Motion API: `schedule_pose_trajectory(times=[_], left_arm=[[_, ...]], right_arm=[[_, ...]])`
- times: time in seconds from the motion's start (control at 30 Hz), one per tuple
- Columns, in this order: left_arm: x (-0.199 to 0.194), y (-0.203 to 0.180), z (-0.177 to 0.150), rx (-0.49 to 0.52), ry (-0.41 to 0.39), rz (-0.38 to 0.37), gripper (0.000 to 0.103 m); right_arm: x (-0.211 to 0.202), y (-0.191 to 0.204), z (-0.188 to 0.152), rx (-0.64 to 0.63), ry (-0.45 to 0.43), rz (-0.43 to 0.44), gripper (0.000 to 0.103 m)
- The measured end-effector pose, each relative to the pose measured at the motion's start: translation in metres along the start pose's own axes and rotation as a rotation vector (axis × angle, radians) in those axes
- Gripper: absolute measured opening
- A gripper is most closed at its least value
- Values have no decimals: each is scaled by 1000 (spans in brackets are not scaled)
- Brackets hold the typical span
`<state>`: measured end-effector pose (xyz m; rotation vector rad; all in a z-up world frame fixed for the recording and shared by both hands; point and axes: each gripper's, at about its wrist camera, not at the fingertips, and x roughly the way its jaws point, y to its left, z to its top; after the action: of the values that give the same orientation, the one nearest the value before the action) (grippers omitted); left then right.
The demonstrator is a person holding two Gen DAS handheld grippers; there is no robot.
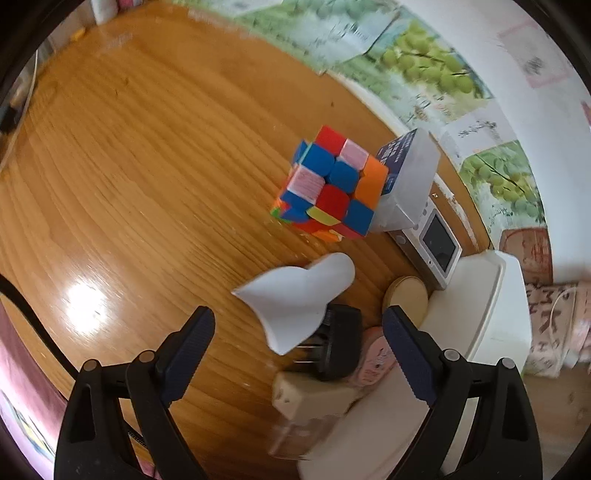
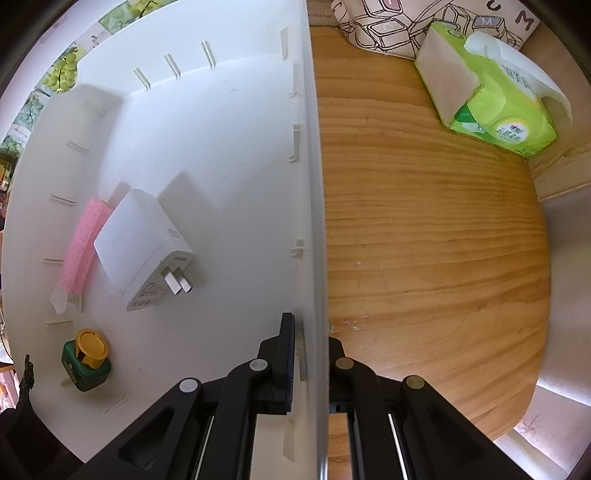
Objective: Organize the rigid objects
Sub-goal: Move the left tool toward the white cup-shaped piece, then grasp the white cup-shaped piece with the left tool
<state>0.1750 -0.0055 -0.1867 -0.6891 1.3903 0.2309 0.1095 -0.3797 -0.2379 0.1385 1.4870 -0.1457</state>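
— Grippers first: what are they doing?
— Left hand-held gripper [image 1: 299, 354] stands wide apart above the wooden surface [image 1: 129, 184], nothing between its fingers. Right hand-held gripper [image 2: 312, 354] is clamped on the white bin's wall [image 2: 312, 184].
— And the objects?
— Puzzle cube [image 1: 328, 184] sits on the surface beside a box [image 1: 406, 177]; a white charger [image 2: 146, 247] lies inside the bin.

It looked like a home: a varnished wooden table [image 1: 147, 166] lay below the grippers, grape-printed paper [image 1: 424, 70] lined the wall ahead, and a green tissue pack [image 2: 495, 96] sat beyond the right gripper beside patterned fabric [image 2: 388, 26].
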Motion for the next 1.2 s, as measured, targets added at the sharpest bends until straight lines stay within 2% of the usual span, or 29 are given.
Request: schedule_pose_trajectory(times=[0.33,0.5,0.9,1.2], left_arm=[[28,-1,16,-133,82,59,93],[37,-1,19,-165,92,98,93],[60,-29,34,-170,90,194,96],[87,-52,48,-136,85,286,97]], right_arm=[[1,-5,0,12,5,-3,8],[2,-3,3,8,10,-9,8],[4,-3,5,24,15,-8,9],[6,-4,5,21,18,-11,9]])
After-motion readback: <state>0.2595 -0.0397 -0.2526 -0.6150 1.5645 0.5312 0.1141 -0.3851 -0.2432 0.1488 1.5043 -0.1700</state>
